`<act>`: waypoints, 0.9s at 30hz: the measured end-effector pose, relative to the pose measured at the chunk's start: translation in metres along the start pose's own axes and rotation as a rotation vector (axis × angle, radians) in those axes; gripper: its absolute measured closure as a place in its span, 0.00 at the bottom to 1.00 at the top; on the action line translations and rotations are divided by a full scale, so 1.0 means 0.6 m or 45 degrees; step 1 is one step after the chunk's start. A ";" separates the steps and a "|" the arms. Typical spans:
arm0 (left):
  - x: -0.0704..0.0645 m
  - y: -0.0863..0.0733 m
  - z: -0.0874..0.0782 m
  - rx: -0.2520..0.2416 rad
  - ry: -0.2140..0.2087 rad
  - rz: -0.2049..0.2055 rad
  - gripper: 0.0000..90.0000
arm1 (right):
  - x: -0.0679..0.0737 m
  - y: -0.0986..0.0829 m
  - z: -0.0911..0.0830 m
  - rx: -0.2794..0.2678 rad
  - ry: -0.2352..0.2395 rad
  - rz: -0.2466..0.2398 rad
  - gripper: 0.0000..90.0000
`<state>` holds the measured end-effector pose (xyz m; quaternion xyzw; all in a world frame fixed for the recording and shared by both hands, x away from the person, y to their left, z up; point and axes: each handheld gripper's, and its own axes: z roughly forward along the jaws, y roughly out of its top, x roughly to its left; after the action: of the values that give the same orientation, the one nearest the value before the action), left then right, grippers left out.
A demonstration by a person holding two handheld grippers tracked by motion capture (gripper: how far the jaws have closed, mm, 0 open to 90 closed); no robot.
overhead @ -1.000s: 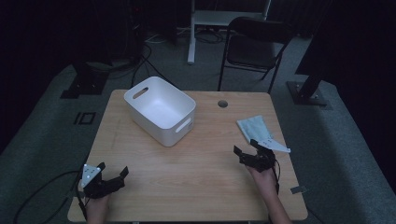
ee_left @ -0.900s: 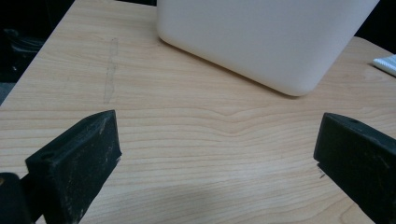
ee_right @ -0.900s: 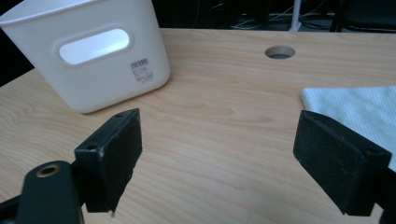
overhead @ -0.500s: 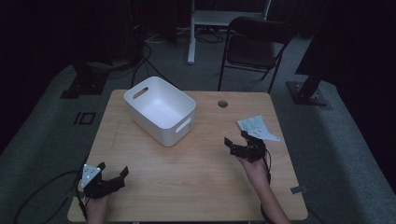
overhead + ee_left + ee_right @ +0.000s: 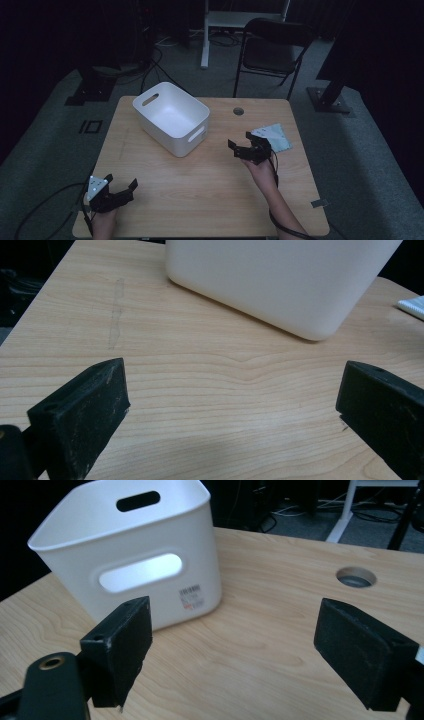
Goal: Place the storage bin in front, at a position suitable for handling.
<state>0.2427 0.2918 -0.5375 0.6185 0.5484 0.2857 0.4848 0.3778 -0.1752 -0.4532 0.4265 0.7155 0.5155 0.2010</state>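
The tabletop (image 5: 200, 190) was the largest thing, a pale wooden board with a round hole (image 5: 238, 111) near its far edge. On its far left part stood a white bin (image 5: 172, 117), upright and empty, with a handle slot in each short wall. A small pale packet (image 5: 274, 136) lay flat near the right edge, well apart from the bin.

The right hand-held gripper (image 5: 248, 148) hovered above the wood just beside the packet, on the side toward the bin. Its jaws stood wide apart and held nothing, and they pointed at the bin's near wall. The left hand-held gripper (image 5: 116, 190) rested low at the near left corner, also with jaws apart and empty.

I judged that the step in hand was the approach, since nothing was gripped yet. The next move probably called for turning the right hand-held gripper to the packet, lowering the jaws around one edge, and closing them.
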 end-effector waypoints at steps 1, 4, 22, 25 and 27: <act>0.000 0.000 0.000 -0.002 0.000 -0.003 0.01 | 0.003 0.004 0.003 0.000 0.006 0.001 0.17; 0.001 0.000 -0.001 -0.004 0.004 -0.007 0.01 | 0.010 0.013 0.014 -0.002 0.020 -0.004 0.17; 0.002 0.001 -0.007 -0.013 0.001 -0.007 0.01 | 0.043 0.058 0.095 0.019 0.078 0.001 0.17; 0.002 0.001 -0.008 -0.012 0.003 -0.006 0.01 | 0.046 0.063 0.103 0.025 0.078 -0.008 0.17; 0.003 0.001 -0.009 -0.013 0.004 -0.004 0.01 | 0.050 0.071 0.115 0.030 0.072 -0.015 0.17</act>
<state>0.2384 0.2952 -0.5354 0.6146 0.5488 0.2887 0.4877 0.4285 -0.1069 -0.4364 0.4101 0.7294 0.5176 0.1786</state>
